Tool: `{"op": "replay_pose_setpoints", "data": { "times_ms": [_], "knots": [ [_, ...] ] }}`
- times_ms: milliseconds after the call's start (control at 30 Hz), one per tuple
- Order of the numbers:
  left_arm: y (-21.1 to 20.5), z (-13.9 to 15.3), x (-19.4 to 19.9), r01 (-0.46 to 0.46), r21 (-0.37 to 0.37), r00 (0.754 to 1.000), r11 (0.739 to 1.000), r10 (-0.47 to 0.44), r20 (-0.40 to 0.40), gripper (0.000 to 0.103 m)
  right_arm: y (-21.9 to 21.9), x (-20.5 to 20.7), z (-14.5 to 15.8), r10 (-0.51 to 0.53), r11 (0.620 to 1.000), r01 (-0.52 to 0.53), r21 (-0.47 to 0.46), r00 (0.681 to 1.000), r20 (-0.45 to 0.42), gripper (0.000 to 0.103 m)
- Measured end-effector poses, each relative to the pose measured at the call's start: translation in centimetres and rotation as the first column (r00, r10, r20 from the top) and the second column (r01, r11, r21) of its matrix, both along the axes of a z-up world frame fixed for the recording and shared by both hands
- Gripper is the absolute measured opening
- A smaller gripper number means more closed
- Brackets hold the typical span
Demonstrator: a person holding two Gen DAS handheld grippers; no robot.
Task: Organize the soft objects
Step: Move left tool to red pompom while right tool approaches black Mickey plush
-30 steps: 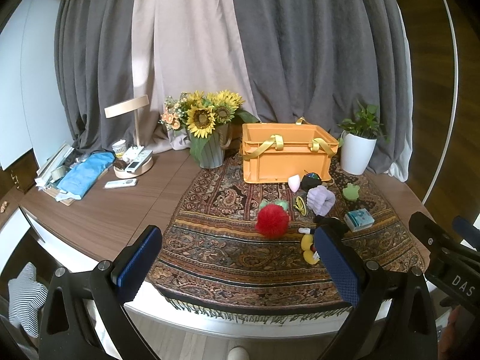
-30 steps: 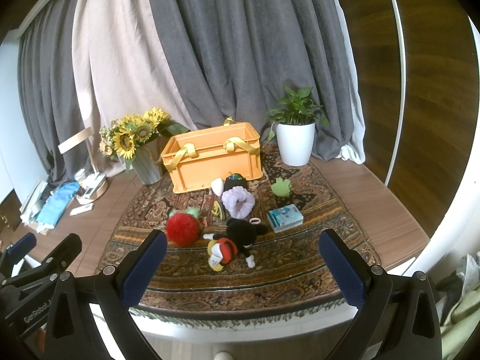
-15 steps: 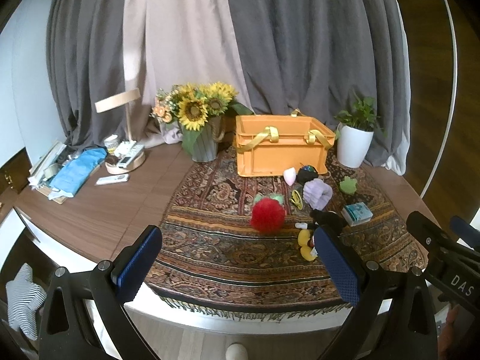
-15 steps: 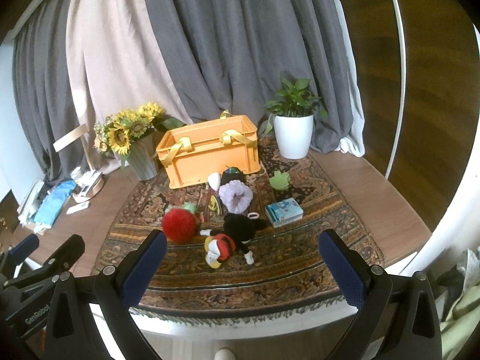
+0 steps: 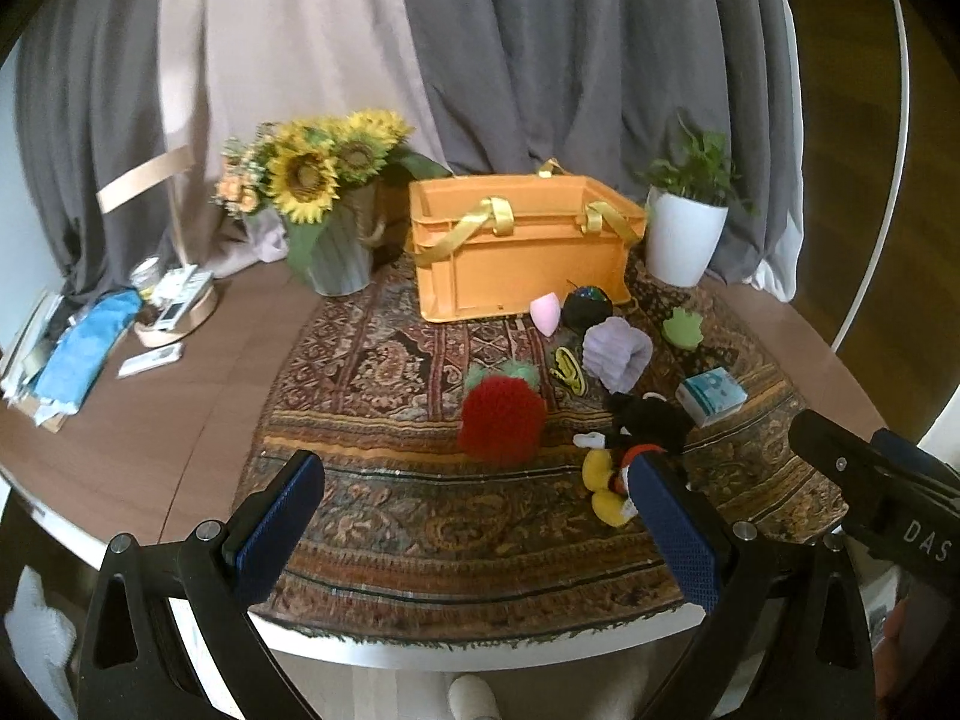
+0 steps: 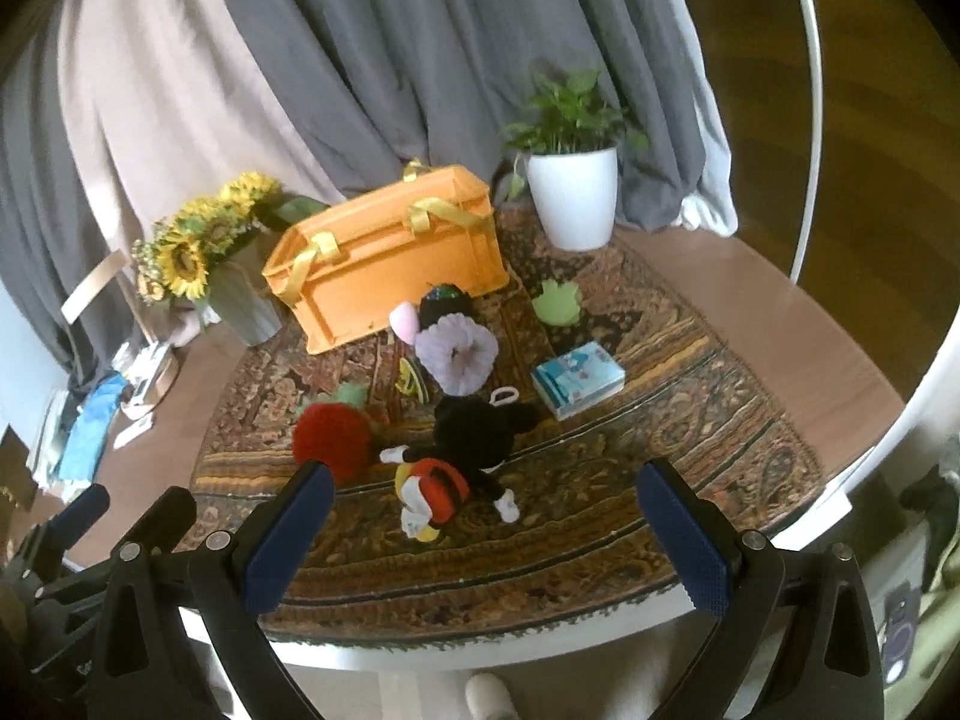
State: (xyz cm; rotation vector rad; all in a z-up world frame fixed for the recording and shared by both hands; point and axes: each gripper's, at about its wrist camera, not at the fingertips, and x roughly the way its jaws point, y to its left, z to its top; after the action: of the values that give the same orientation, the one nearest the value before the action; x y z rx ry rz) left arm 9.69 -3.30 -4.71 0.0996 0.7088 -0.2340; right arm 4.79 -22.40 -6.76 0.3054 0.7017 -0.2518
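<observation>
We hold both claws wide open and empty: left gripper (image 5: 480, 516), right gripper (image 6: 480, 534). Mid-frame, the black plush mouse (image 6: 474, 438) lies below the orange plastic crate (image 6: 390, 267).

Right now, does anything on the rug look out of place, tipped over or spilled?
Nothing spilled. The mouse plush lies toppled on the rug, and the soft toys sit scattered in front of the orange crate rather than in it. The tissue pack among them isn't a toy.

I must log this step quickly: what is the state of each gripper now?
Left gripper: open, holding nothing.
Right gripper: open, holding nothing.
</observation>
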Motion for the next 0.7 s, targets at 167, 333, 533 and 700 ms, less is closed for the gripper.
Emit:
{"op": "replay_pose_setpoints", "data": {
  "times_ms": [167,333,533,700],
  "knots": [
    [-0.2,-1.8,3.8,0.053,0.024,0.998,0.998,-0.052,-0.037,0.103,0.1,3.2,-1.8,-0.020,1.000,0.021,0.022,0.999,-0.049,0.102],
    [-0.4,-4.0,7.1,0.111,0.038,0.992,0.993,-0.108,-0.073,0.103,0.5,5.9,-3.9,-0.038,0.998,0.043,0.047,0.994,-0.102,0.100],
    [-1.0,-6.6,10.0,0.197,0.031,0.974,0.980,-0.192,-0.122,0.099,0.5,7.9,-6.4,-0.060,0.994,0.074,0.081,0.985,-0.162,0.097],
    [-1.9,-8.5,11.4,0.252,0.037,0.958,0.967,-0.243,-0.151,0.097,0.4,8.9,-8.1,-0.078,0.988,0.102,0.115,0.978,-0.193,0.092]
  ]
}}
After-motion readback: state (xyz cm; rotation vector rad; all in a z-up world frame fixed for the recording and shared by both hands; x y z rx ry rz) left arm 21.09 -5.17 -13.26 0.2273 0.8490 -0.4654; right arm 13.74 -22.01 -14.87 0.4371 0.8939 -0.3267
